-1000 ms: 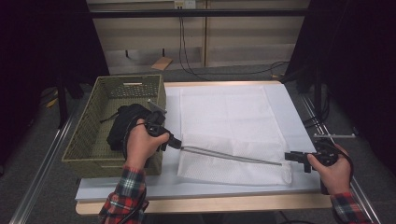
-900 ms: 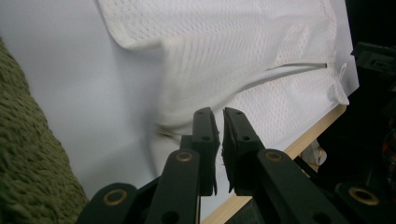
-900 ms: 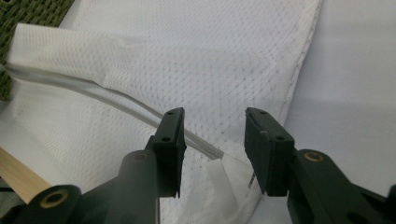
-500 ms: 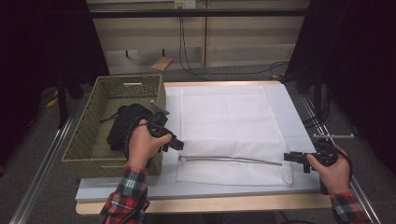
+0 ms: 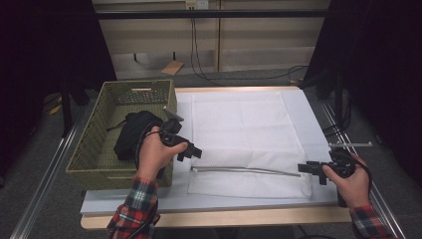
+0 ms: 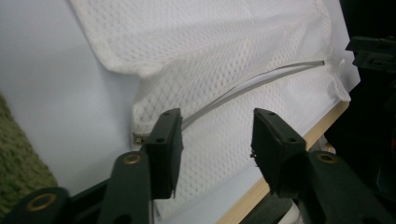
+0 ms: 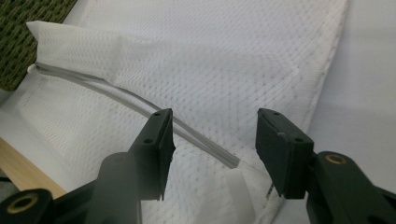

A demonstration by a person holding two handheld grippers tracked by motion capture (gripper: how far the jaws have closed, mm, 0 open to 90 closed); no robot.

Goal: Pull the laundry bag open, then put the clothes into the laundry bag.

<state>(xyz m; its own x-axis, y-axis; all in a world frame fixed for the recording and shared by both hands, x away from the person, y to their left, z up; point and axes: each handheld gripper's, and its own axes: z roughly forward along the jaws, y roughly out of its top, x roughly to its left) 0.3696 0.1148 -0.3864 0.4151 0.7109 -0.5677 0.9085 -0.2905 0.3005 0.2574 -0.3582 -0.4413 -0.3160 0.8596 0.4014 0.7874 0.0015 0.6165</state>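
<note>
Your left gripper (image 5: 195,152) and right gripper (image 5: 304,169): jaws just opened, wide, holding nothing; mesh bag (image 5: 239,124) lies released, zipper (image 5: 244,170) end hidden behind left jaw.

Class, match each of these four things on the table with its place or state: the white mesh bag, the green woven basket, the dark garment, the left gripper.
Things:
1. white mesh bag
2. green woven basket
3. dark garment
4. left gripper

Places or states:
A. lies inside the basket
B. fingers apart, at the left end of the bag's grey zipper
C. stands at the table's left edge
D. spread flat on the table, its near edge folded over

Pairs: 1-D, 2-C, 3-A, 4-B
</note>
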